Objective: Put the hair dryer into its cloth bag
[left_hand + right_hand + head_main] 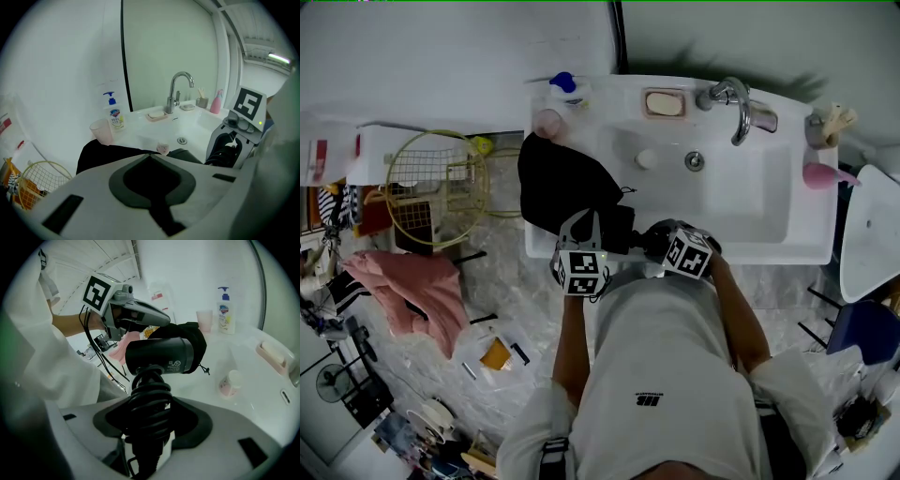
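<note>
The right tool (150, 427) grips the black hair dryer (159, 355) by its handle, and the left tool (150, 158) pinches the black cloth bag (192, 336) (nozzle at its mouth). Next: push it deeper.

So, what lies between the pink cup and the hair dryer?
The black cloth bag lies between the pink cup and the hair dryer, spread over the left edge of the sink. The head view shows this best.
</note>
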